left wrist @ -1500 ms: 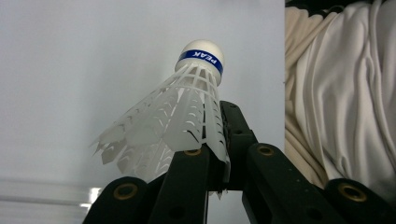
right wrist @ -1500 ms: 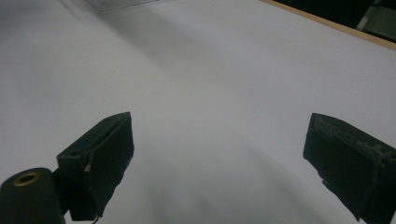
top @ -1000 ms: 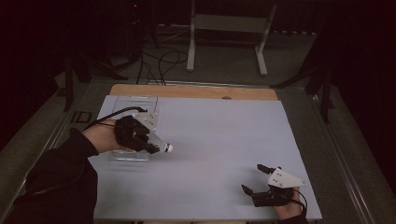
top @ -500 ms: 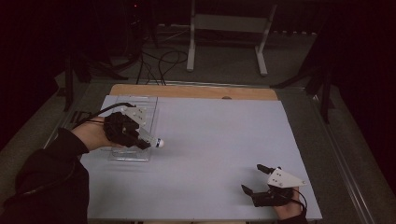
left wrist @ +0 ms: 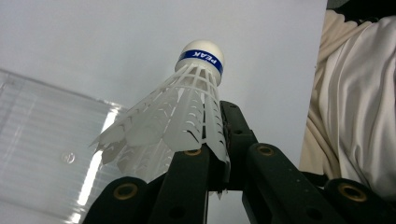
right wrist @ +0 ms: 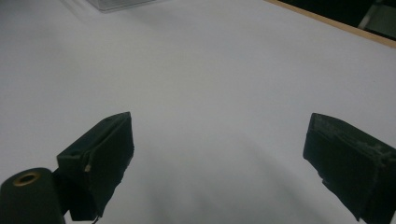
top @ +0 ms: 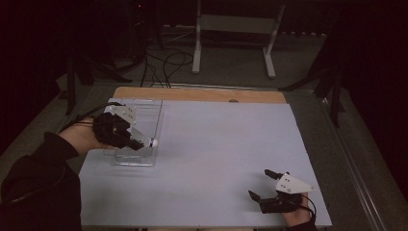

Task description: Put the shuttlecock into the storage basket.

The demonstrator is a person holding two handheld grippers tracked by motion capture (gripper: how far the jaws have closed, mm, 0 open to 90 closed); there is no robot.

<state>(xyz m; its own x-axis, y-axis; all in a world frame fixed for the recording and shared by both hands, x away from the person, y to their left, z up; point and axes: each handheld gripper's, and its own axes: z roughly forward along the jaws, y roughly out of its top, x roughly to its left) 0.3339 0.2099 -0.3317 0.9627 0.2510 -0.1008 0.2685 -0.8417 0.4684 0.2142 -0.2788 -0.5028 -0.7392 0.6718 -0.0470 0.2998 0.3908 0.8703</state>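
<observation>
1. The shuttlecock (left wrist: pixel 187 112) is pinched by its white plastic skirt in the jaws of the left gripper (top: pixel 139 140); its cork, with a blue band, points away from the hand. It hangs above the near end of a clear plastic tray (top: pixel 144 115), which lies by the desk's left edge.
2. The grip looks shallow to me: in the left gripper view the jaws bite only the flared end of the skirt. That thin lattice bends easily, so a quick swing could let the shuttlecock twist or slip out.
3. Squeezing harder is its own risk, since the skirt could crumple or stay creased.
4. The tray is light and see-through, so its rim is hard to judge. If the hand drops low, the gripper could knock the tray and slide it toward the desk's left edge.
5. The right gripper (top: pixel 263 185) rests near the desk's front right corner, jaws spread and empty over the pale desk (top: pixel 226 144), well apart from the tray, so a collision between hands seems unlikely.
</observation>
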